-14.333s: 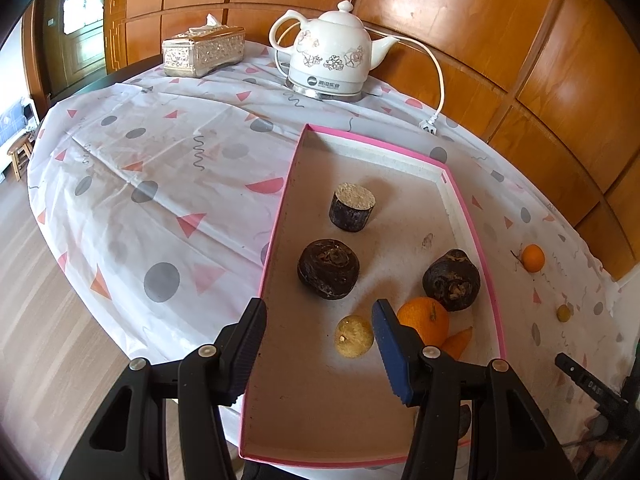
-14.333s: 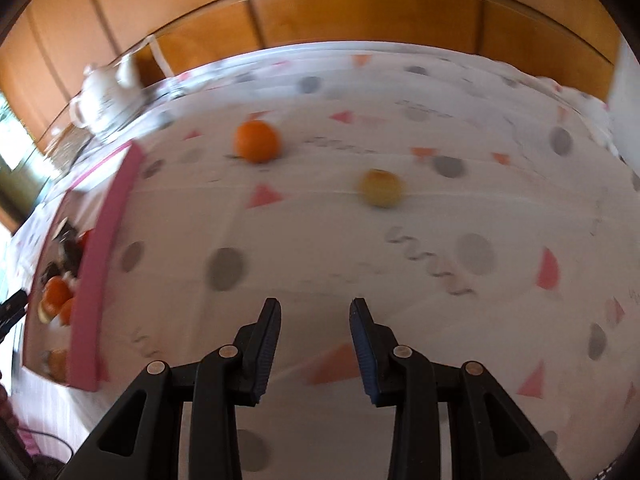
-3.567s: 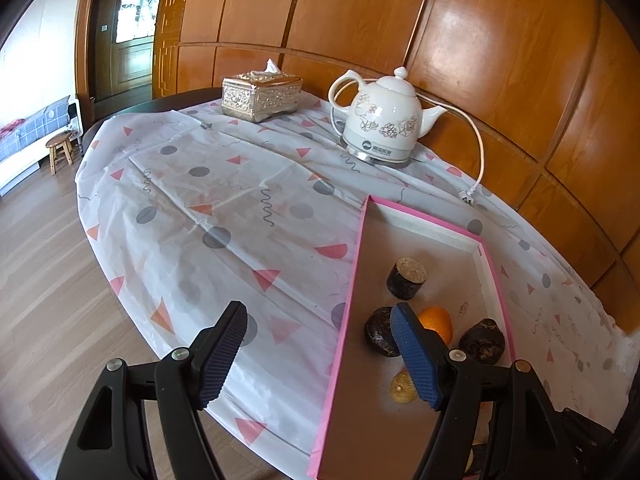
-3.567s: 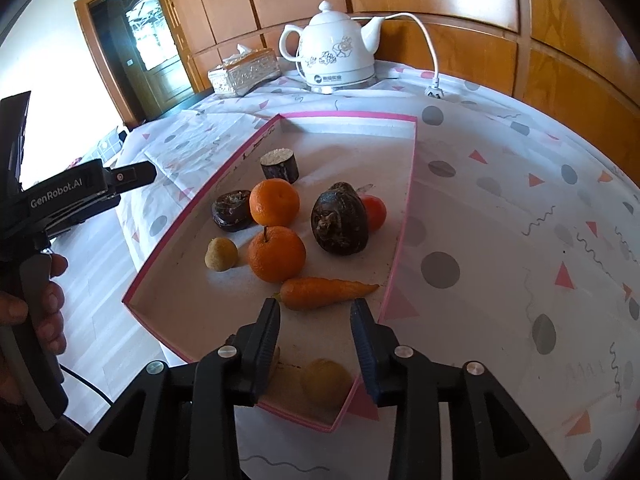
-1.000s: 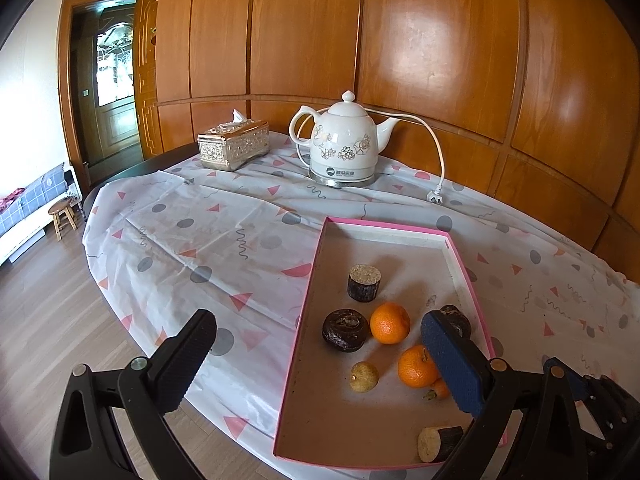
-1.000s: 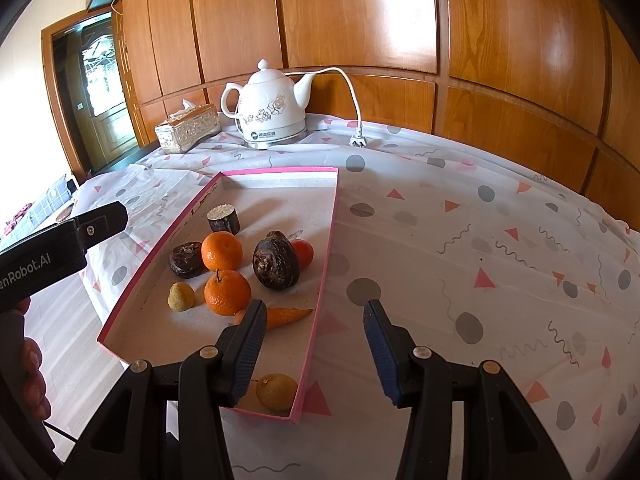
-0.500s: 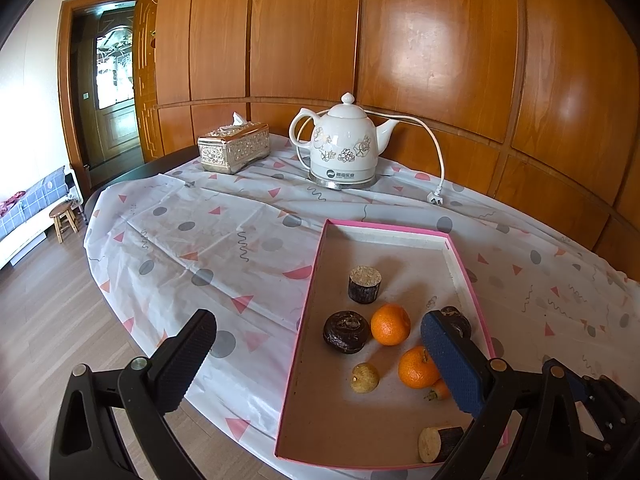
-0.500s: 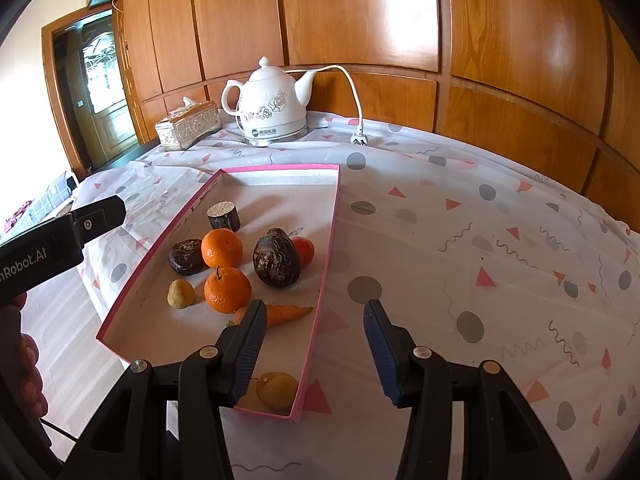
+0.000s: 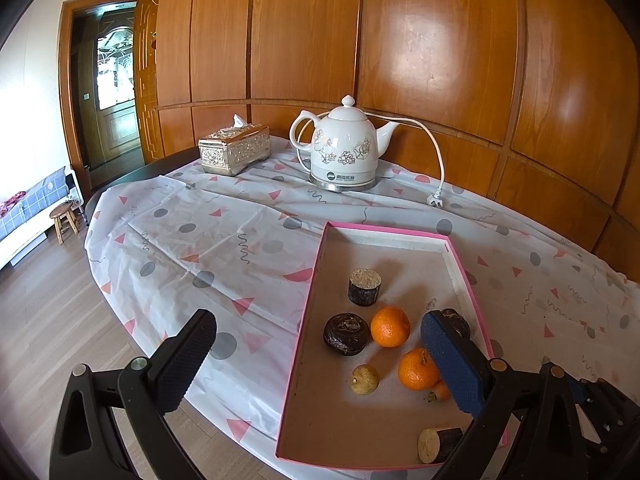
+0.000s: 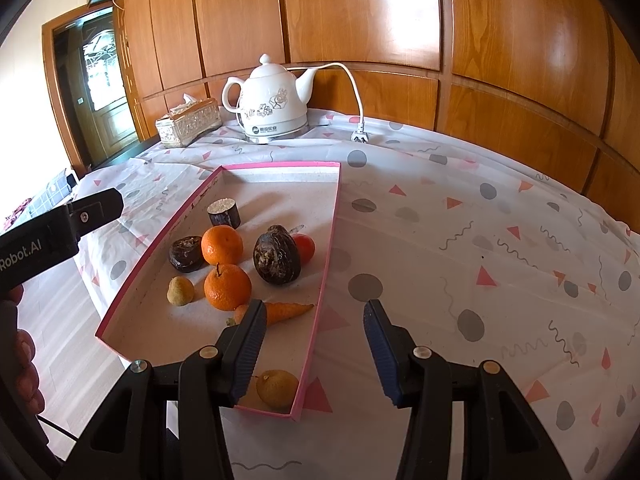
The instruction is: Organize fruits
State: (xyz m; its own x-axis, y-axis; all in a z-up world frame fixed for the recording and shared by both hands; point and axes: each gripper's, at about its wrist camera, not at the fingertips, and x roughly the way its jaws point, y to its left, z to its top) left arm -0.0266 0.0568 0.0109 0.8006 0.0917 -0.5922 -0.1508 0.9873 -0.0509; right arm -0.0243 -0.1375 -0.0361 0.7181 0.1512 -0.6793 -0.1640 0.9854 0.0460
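Note:
A pink-rimmed tray (image 9: 316,288) (image 10: 326,256) lies on the dotted tablecloth. It holds two oranges (image 9: 390,326) (image 10: 227,286), several dark brown fruits (image 9: 346,334) (image 10: 278,260), a cut dark stub (image 9: 364,286), a carrot (image 10: 286,311), a small red fruit (image 10: 306,247) and two yellowish fruits (image 9: 365,379) (image 10: 278,388). My left gripper (image 9: 318,364) is open and empty, held back above the tray's near left corner. My right gripper (image 10: 314,348) is open and empty, above the tray's near right rim.
A white kettle (image 9: 344,150) (image 10: 276,104) with a cord and plug (image 9: 436,200) stands at the back of the table. A silver tissue box (image 9: 234,150) sits to its left. Wood panelling rises behind. The table edge drops to the wooden floor (image 9: 44,300) at left.
Over the longer span the loose orange and yellowish fruit from the cloth have come into the tray, and both grippers have drawn back. In the last second almost nothing has moved.

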